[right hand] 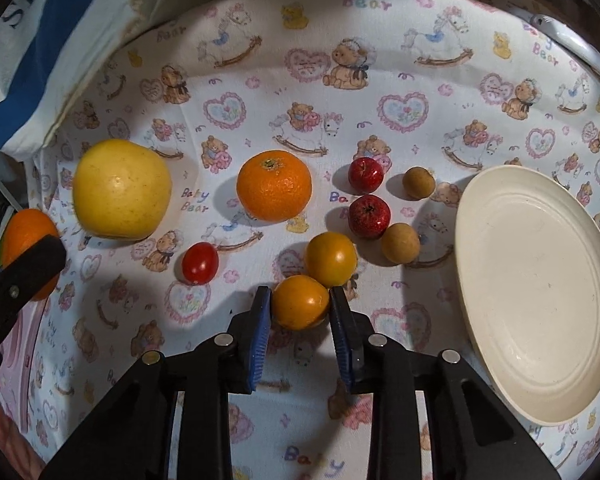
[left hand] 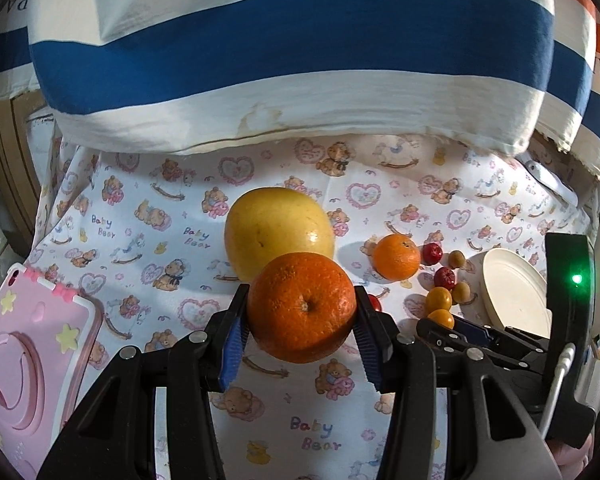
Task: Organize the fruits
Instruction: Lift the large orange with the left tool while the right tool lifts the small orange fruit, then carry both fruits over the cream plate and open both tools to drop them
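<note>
The left tongs (left hand: 302, 312) clamp a large round orange (left hand: 302, 306). The right tongs (right hand: 300, 306) grip a small yellow-orange tomato (right hand: 300, 301) near the cream plastic plate (right hand: 540, 292).

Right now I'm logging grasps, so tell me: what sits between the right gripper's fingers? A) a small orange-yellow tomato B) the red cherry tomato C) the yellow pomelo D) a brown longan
A: in the right wrist view the right gripper has its blue pads on either side of a small orange-yellow tomato; the red cherry tomato lies apart on the cloth.
</note>
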Motion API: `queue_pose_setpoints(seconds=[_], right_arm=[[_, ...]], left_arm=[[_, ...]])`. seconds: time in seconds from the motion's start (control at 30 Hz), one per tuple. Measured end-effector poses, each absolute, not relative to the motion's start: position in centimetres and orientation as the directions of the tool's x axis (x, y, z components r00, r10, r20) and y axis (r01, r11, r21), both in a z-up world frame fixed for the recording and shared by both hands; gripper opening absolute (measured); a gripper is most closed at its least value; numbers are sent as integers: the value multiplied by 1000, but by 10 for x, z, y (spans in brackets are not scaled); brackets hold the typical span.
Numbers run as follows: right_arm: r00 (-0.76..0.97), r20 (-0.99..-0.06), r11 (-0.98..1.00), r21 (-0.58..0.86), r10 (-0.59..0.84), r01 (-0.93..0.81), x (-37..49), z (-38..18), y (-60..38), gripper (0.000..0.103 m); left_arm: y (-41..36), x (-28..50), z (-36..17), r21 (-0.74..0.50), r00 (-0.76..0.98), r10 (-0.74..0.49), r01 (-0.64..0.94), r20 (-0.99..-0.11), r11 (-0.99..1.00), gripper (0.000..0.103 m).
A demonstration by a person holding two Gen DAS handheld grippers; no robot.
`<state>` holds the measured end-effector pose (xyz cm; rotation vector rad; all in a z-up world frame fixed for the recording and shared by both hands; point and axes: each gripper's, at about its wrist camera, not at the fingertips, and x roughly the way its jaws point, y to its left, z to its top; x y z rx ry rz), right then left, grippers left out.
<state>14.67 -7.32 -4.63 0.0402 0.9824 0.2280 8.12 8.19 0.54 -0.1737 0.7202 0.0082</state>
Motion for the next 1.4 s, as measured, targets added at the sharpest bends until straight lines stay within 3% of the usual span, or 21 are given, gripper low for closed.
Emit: queue_pose_setpoints(seconds=[0.67, 1.2, 1.4], right_arm=[[651, -723, 971, 123, 231, -207, 78, -1, -147, 30], [741, -648, 985, 121, 174, -125, 67, 26, -229, 30], [793, -589, 987, 124, 155, -101, 67, 44, -253, 30]], left_arm=[[45, 57, 23, -100, 803, -89, 37, -589, 994, 48], [12, 37, 45, -105, 818, -169, 133, -550, 986, 48], [-23, 40, 56, -38, 817, -174, 183, -549, 982, 48]])
